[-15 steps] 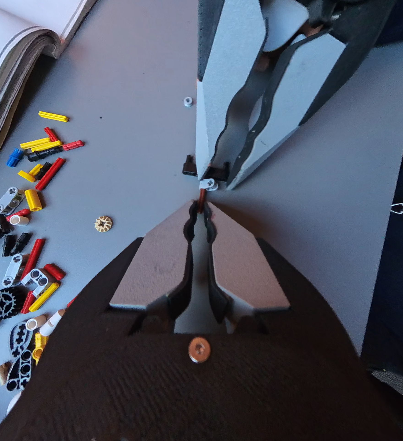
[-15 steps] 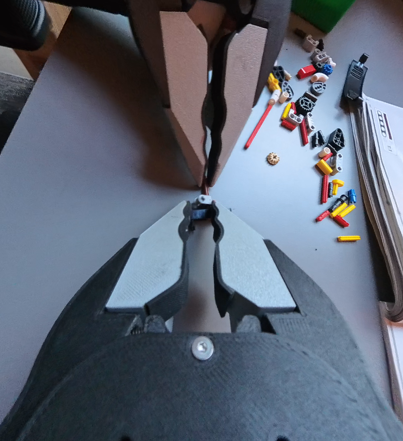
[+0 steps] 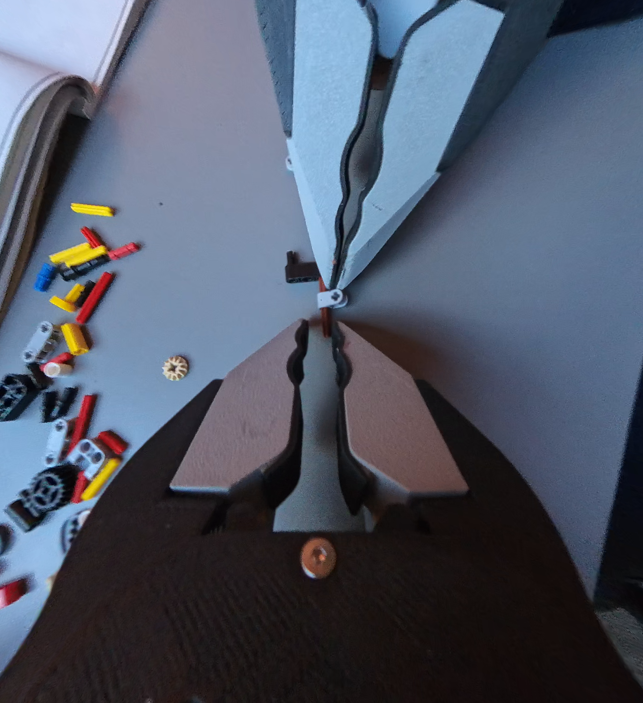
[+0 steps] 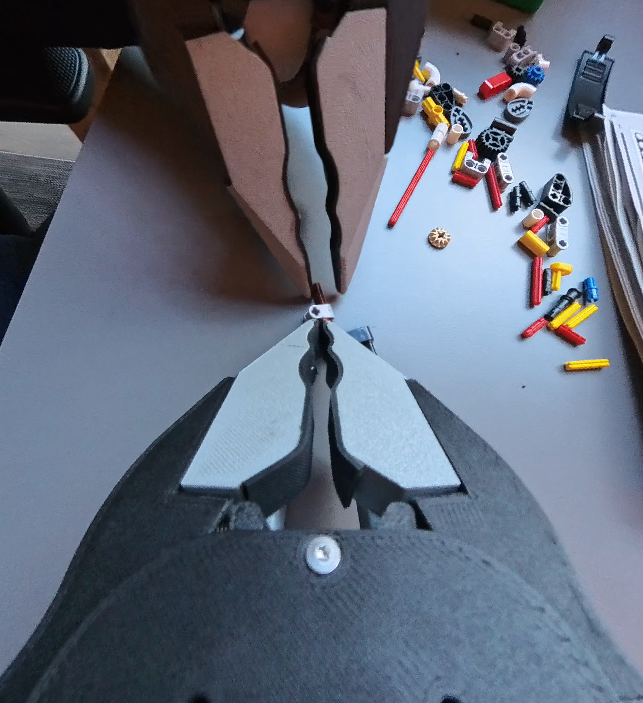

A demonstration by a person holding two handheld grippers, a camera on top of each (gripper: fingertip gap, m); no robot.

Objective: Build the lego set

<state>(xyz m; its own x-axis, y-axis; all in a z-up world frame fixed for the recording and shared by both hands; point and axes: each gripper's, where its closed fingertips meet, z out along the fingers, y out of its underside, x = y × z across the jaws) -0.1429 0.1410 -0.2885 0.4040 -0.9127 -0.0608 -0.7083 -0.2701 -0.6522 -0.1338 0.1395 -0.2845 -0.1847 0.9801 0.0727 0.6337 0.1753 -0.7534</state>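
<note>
The grey tabletop (image 4: 122, 342) carries an open booklet (image 4: 639, 213) at one edge and, beside it, a scatter of small plastic building parts (image 4: 502, 159), with a tan gear (image 4: 439, 238) lying apart from the rest. No container is in view.

The two claws meet tip to tip near the middle of the tabletop. The left claw (image 3: 322, 327) stands released; a dark red rod (image 3: 326, 321) lies between its pads, against the right-hand one only. The rod's long axis runs straight from one claw to the other. A small white connector (image 3: 332, 298) sits on the rod between the tips. The right claw (image 4: 322, 328) is clenched on the rod's far end. A black piece (image 3: 300, 271) rests just beside it.
</note>
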